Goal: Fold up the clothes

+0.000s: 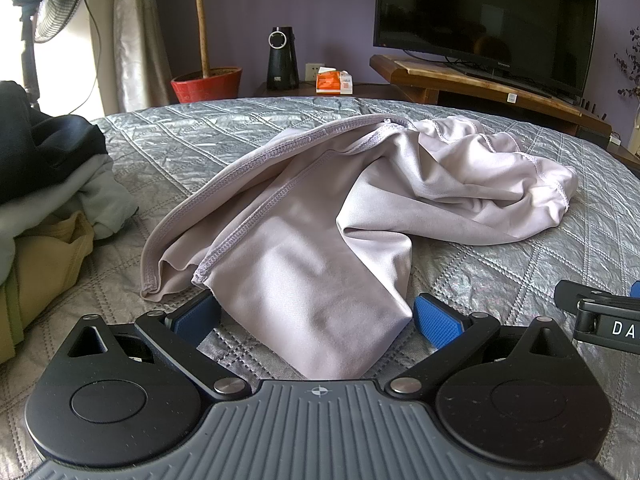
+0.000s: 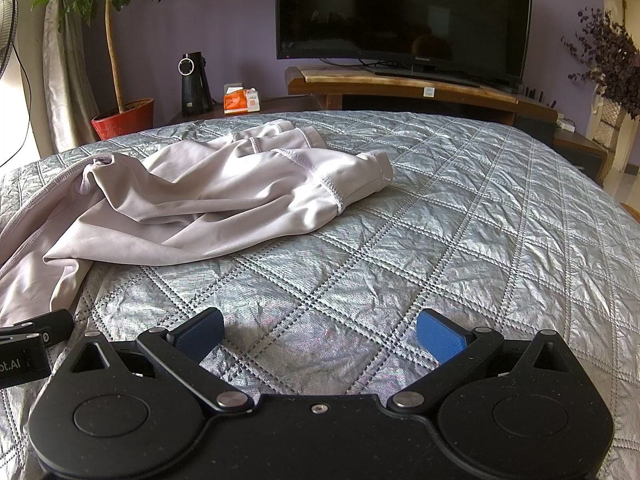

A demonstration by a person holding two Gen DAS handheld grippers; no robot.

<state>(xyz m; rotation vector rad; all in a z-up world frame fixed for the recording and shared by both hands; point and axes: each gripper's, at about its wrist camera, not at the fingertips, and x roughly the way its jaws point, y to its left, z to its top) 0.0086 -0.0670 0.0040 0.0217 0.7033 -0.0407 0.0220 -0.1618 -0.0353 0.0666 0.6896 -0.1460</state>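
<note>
The step in hand looks like the first grasp, before any spreading out. The left gripper (image 1: 316,320) hangs spread wide, its blue pads either side of the near end of the pale lilac garment (image 1: 320,216), nothing pinched yet. The right gripper (image 2: 320,334), equally wide, hovers over bare quilted bedspread (image 2: 460,216) (garment off to its left). Next it needs a hem. The garment lies crumpled toward the bed's far edge.

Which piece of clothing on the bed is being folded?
Look at the silver quilted bedspread. In its middle lies a crumpled pale lilac garment with stitched hems, between the left claw's open pads; unlike the dark and tan pile of clothes beside it, it lies alone.
</note>
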